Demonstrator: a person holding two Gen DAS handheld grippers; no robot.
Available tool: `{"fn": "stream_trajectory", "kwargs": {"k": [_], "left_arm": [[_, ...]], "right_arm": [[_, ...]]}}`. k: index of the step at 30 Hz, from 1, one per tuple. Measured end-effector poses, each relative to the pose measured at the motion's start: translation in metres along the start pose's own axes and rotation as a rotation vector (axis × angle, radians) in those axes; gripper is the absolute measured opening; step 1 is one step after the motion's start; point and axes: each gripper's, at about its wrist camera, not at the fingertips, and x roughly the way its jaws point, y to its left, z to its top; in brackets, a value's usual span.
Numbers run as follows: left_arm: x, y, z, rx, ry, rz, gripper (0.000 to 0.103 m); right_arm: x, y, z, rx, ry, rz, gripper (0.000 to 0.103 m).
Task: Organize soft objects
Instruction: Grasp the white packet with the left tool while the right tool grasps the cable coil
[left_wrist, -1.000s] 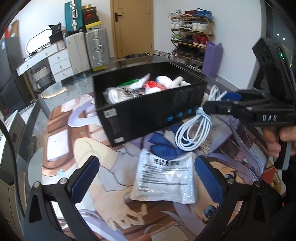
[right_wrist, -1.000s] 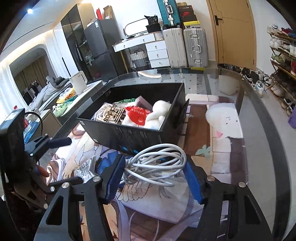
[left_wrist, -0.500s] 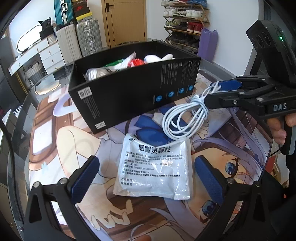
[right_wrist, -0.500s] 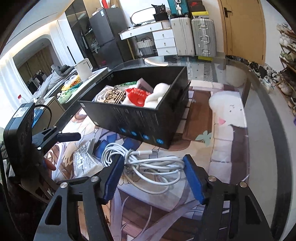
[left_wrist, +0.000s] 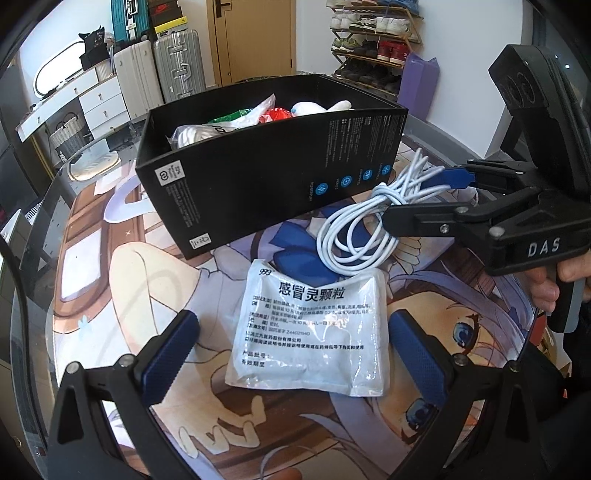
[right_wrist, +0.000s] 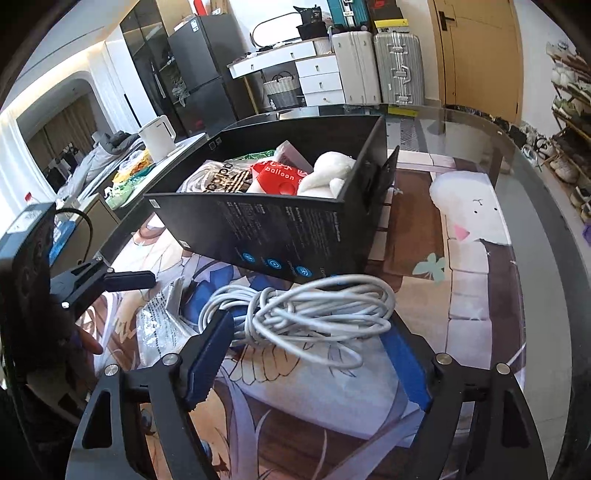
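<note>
Coiled white cable (right_wrist: 314, 314), smooth and loosely looped, lying on the printed mat (left_wrist: 122, 291) of the counter, just in front of the black box's (left_wrist: 266, 177) long side and between the blue pads of the right tool (right_wrist: 314, 350). Jaws of that tool opening, the cable between them, pads off the coil on both sides; one loop trailing past the near pad. Seen from the left wrist camera: same coil (left_wrist: 358, 236) partly covered by the right tool's (left_wrist: 424, 192) black finger, its far end hidden behind the blue pad. Just beside the coil, nearer the counter's front edge, a flat white plastic sachet (left_wrist: 310, 328), crinkled and glossy, printed in dark characters, lying between the spread pads of the left tool (left_wrist: 295, 354), pads apart and clear of it. From the right wrist, sachet (right_wrist: 162, 325) mostly hidden behind a pad. Inside the rigid cardboard box: soft packets, a red balloon bag (right_wrist: 277, 177), a white plush shape (right_wrist: 328, 173), lower parts hidden by the wall. Part of a hand (left_wrist: 554, 280) on the right tool's grip, cut off at the frame edge.
</note>
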Motion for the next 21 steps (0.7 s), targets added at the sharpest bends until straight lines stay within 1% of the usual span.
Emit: {"fn": "stream_trajectory", "kwargs": {"k": [4,5,9,11,16,21], "left_arm": [[0.000,0.000,0.000,0.000,0.000,0.000,0.103],[0.000,0.000,0.000,0.000,0.000,0.000,0.103],[0.000,0.000,0.000,0.000,0.000,0.000,0.103],[0.000,0.000,0.000,0.000,0.000,0.000,0.103],[0.000,-0.001,-0.001,0.000,0.001,-0.002,0.103],[0.000,-0.002,-0.003,0.007,0.004,-0.009,0.102]], "right_arm": [[-0.001,-0.002,0.001,0.024,-0.005,0.064,0.064],[-0.002,-0.002,0.002,0.019,-0.008,0.066,0.063],[-0.009,-0.003,0.004,0.008,-0.021,0.081,0.059],[-0.012,-0.004,0.004,-0.003,-0.029,0.074,0.058],[-0.020,-0.006,0.005,-0.008,-0.047,0.075,0.058],[-0.035,-0.012,0.009,-0.010,-0.084,0.070,0.057]]}}
